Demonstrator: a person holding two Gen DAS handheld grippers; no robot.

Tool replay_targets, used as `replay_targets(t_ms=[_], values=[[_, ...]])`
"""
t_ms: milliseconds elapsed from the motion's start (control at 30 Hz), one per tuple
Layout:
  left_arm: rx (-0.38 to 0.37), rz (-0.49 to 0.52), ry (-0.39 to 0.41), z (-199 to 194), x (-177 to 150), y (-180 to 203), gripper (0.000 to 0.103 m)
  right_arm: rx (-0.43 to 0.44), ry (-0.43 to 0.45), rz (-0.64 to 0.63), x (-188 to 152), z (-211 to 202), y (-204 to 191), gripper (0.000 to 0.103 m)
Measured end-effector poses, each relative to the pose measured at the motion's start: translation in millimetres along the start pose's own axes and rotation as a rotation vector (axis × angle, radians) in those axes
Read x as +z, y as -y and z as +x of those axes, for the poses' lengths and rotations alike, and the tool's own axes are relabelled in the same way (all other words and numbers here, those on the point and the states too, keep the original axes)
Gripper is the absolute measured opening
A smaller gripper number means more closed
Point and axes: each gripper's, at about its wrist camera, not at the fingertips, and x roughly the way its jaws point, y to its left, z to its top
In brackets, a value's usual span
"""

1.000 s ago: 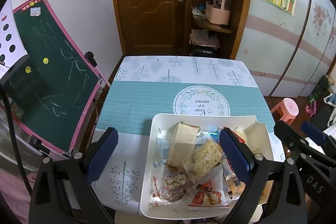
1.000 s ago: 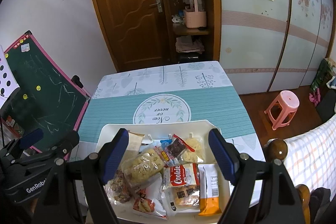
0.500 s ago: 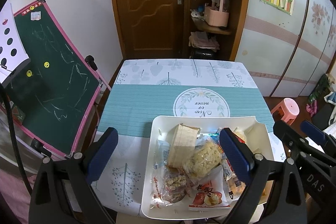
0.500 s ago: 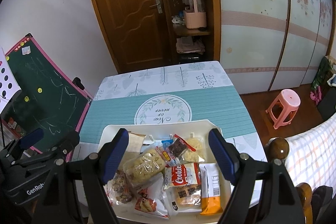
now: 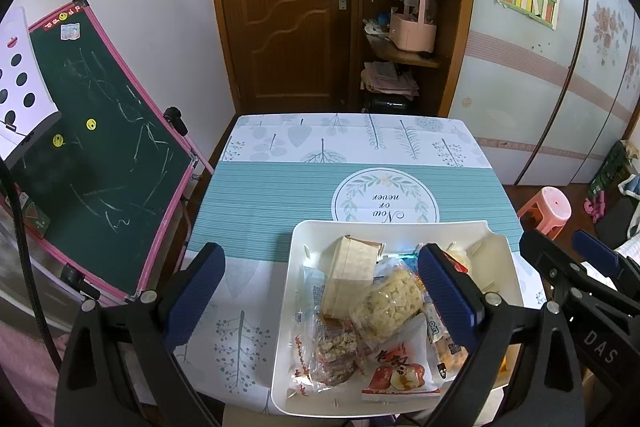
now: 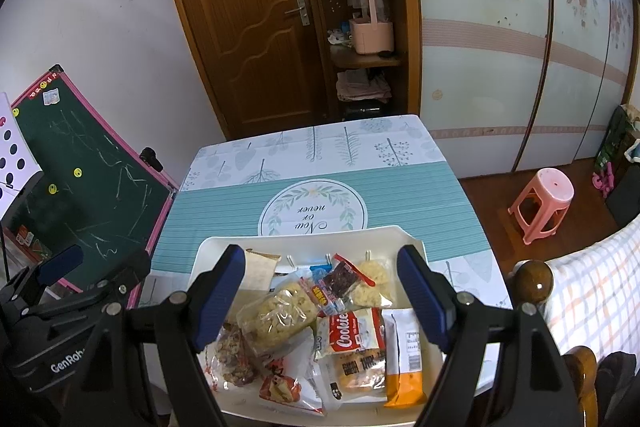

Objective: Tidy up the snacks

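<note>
Cookie pack [image 6: 349, 331] legible right view only

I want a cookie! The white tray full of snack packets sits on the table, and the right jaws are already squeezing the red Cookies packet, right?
Not quite. In the right wrist view the right gripper hangs open above the white plastic tray, holding nothing. The red Cookies packet lies untouched among the other snacks on the table.

Soft, even indoor light fills both views, with only weak shadows on the table [image 5: 280, 187]. Both are sharp in the middle. The fisheye lens bends the door [image 6: 240, 27] and walls strongly, and black corners frame each picture. Snack wrappers [image 6: 276, 315] show small glare.
</note>
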Motion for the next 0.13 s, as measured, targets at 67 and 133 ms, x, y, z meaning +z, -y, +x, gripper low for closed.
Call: replay_targets(t_ms=[67, 133], values=[[0.0, -0.001, -0.001, -0.1, -0.3, 0.2, 0.097, 0.001, 0.0, 0.0, -0.1, 0.0, 0.0, 0.079], [-0.002, -0.002, -0.001, -0.1, -0.4, 0.4, 0.097, 0.001, 0.001, 0.0, -0.3, -0.3, -0.3, 0.079]])
